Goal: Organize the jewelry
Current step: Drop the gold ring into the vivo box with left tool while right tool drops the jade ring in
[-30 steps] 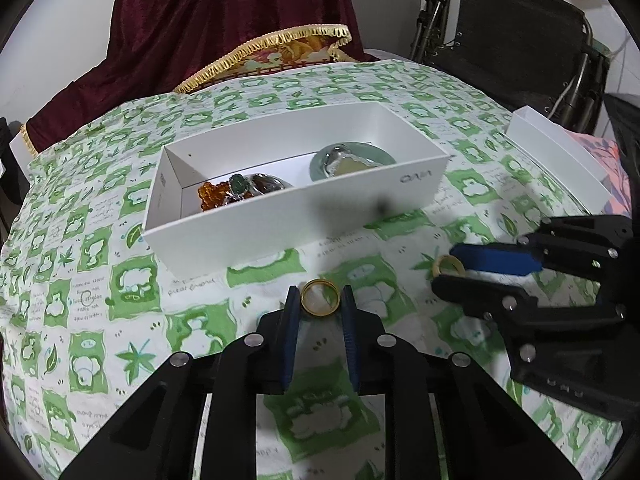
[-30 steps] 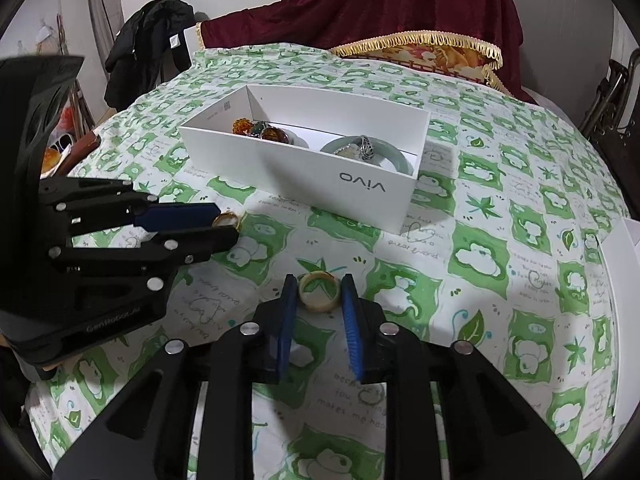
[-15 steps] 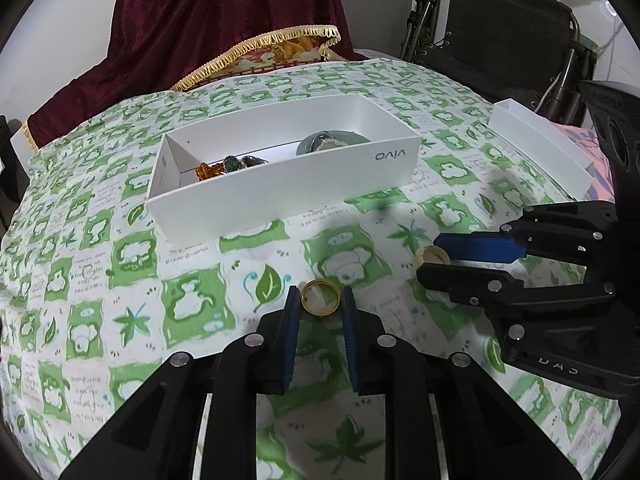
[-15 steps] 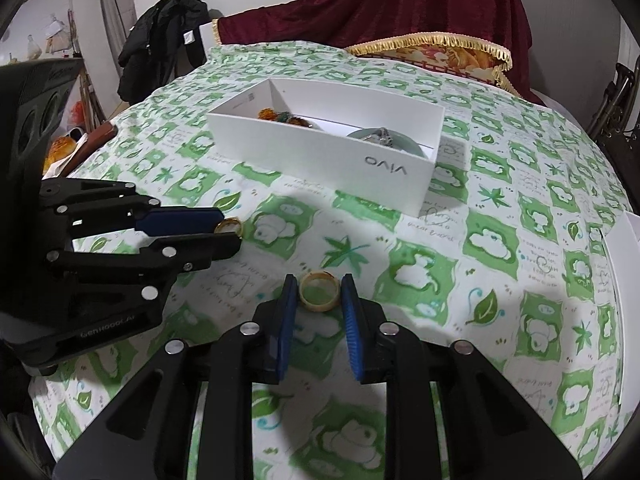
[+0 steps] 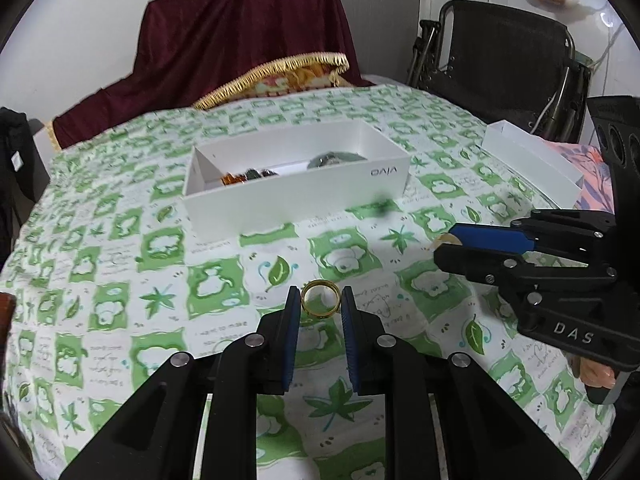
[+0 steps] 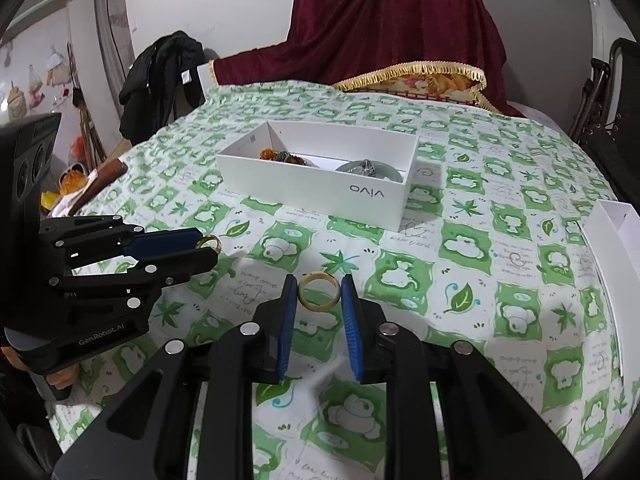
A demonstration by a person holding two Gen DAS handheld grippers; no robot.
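**Inspector:** Report the surface and the container.

**Operator:** A green-and-white patterned tablecloth (image 6: 460,248) covers the table. At twelve o'clock from both my grippers sits the white box (image 5: 296,200), open-topped, long axis running left to right and skewed a little in each view. Inside it lie amber and green pieces (image 6: 280,156) at one end and a grey-green bangle (image 6: 368,170) at the other. A second white box (image 5: 532,168) lies at two o'clock from my left gripper.

**Inspector:** Your left gripper?

**Operator:** My left gripper (image 5: 320,302) is closed down onto a gold ring (image 5: 321,299), blue pads touching its two sides. The ring's opening faces my camera.

**Inspector:** Right?

**Operator:** My right gripper (image 6: 319,294) likewise pinches a pale yellow ring (image 6: 319,291) side to side, opening toward the camera. Both rings are held above the cloth, short of the box.
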